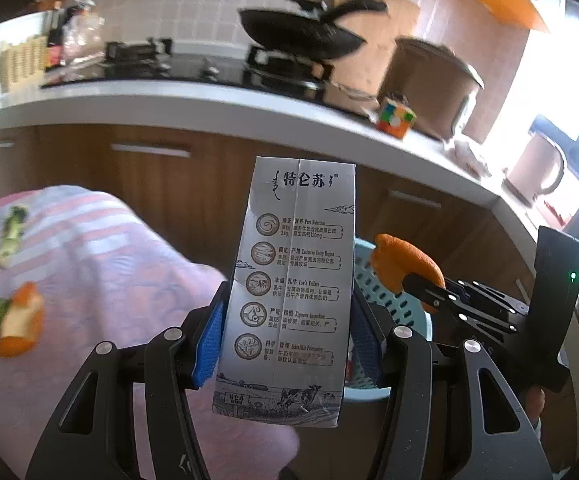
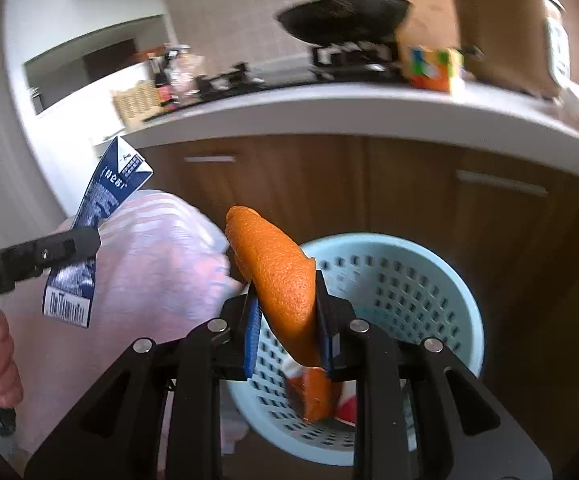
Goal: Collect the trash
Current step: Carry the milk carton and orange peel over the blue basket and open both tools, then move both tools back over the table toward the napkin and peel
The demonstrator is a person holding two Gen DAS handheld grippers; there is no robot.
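Left tool (image 1: 285, 332) is pinching a flattened silver milk carton (image 1: 289, 280) upright, at 9 o'clock of the pale blue perforated plastic basket (image 2: 409, 280). Right tool (image 2: 289, 320) is gripping a curved orange peel (image 2: 281, 276) above the basket's 9 o'clock rim. More peel scraps (image 1: 17, 320) are lying on the pink striped cloth surface (image 1: 109, 248).

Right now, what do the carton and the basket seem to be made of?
Milk carton: probably coated paperboard, with a silvery printed face, folded seams and sharp creases. Basket: looks like moulded plastic, pale blue and matte, its wall pierced by regular rows of small holes.
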